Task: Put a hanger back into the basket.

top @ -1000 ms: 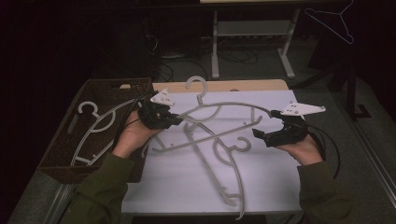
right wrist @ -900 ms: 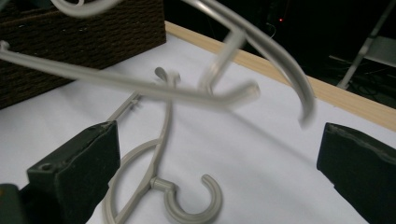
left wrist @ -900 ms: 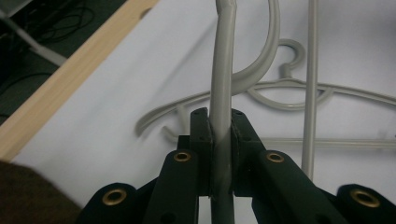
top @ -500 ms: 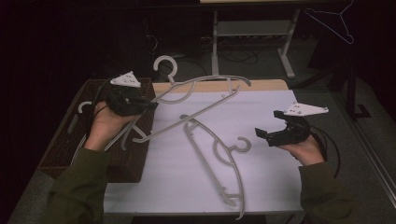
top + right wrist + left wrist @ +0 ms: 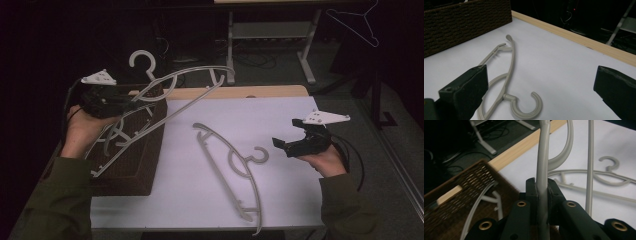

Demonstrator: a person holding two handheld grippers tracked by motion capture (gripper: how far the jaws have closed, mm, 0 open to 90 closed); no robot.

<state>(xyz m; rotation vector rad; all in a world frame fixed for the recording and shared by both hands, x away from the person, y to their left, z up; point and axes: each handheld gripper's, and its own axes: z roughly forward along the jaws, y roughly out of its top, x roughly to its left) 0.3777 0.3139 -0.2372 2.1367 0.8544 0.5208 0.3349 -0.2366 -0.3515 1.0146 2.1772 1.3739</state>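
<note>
Step in hand: carrying a hanger to the basket.

The left tool point(image 5: 131, 102) pinches the raised hanger point(image 5: 175, 90) by its bar, jaws pressed against the plastic, holding it tilted above the wicker basket point(image 5: 145, 170) at the desk's point(image 5: 300, 200) left edge. Next move, as judged: lower it flat onto the hangers already inside, keeping its long end clear of the basket's right wall. The right tool point(image 5: 287, 146) hovers with jaws spread, just right of the second hanger point(image 5: 235, 165) lying on the desk; open surface surrounds it for approach.
</note>
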